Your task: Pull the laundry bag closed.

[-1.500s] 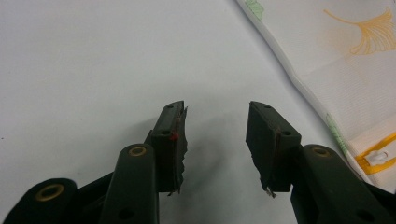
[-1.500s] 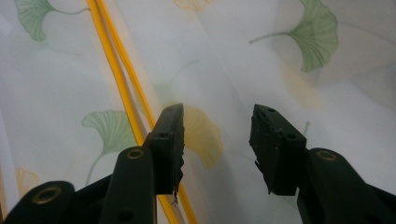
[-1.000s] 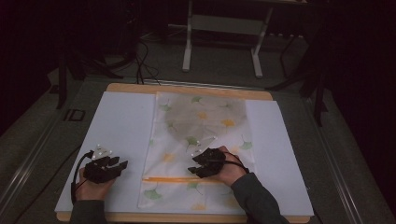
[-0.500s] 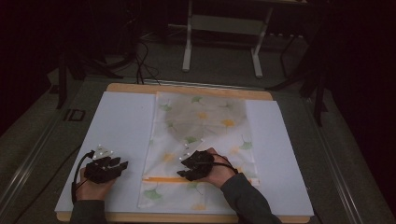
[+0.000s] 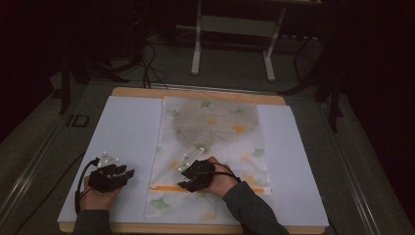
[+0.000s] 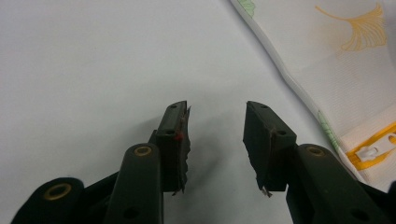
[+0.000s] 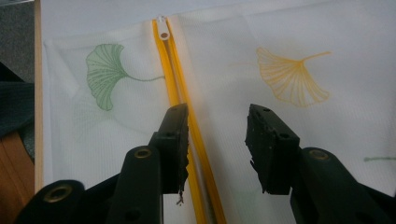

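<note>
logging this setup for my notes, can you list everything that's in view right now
mesh bag: 1, white with green and orange leaf prints, flat along the middle of the table
zipper: 1, orange, across the bag's near end
zipper pull: 1, white, at the zipper's end
table cover: 1, white, over a wooden table
stand: 1, pale, on the floor behind
left claw: black, open, over bare cover
right claw: black, open, over the zipper

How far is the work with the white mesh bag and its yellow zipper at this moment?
Done: the white leaf-printed mesh bag lies flat on the white table cover. In hand: the open right gripper hovers over the yellow zipper, nothing gripped. Left: the zipper pull is untouched, and the open left gripper waits beside the bag.
</note>
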Motion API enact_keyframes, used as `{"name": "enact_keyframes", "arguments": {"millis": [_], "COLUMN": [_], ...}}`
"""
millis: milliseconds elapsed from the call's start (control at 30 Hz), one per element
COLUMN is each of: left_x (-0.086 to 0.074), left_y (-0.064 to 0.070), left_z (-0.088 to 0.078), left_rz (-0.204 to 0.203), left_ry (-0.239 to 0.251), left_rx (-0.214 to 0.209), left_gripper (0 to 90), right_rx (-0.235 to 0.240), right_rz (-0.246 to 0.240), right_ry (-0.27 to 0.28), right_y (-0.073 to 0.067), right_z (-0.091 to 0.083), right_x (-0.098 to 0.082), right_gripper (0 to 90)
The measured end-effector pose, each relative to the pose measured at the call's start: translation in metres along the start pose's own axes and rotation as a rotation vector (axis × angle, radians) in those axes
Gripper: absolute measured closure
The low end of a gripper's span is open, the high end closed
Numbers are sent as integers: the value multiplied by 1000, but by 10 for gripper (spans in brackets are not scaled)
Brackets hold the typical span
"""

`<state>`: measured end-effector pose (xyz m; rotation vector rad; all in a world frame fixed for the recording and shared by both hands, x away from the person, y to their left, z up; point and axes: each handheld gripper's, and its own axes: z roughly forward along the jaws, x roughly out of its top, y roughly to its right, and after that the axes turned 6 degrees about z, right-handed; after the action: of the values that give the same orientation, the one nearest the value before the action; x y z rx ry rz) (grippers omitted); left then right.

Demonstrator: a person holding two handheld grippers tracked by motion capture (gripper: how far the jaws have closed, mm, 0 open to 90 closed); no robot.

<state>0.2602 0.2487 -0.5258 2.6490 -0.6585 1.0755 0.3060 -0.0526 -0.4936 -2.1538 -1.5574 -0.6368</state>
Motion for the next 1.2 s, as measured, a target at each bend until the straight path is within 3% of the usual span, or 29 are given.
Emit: {"name": "enact_keyframes", "arguments": {"millis": [1200], "left_x": [0], "left_y": [0], "left_z": [0], "left_rz": [13], "left_ry": [-5], "left_rx": [1], "left_gripper": [611], "right_rx": [64], "right_rz": [-43], "right_ry": [-18], "right_y": [-13], "right_z": [27], "right_x": [23], "right_gripper": [649]}}
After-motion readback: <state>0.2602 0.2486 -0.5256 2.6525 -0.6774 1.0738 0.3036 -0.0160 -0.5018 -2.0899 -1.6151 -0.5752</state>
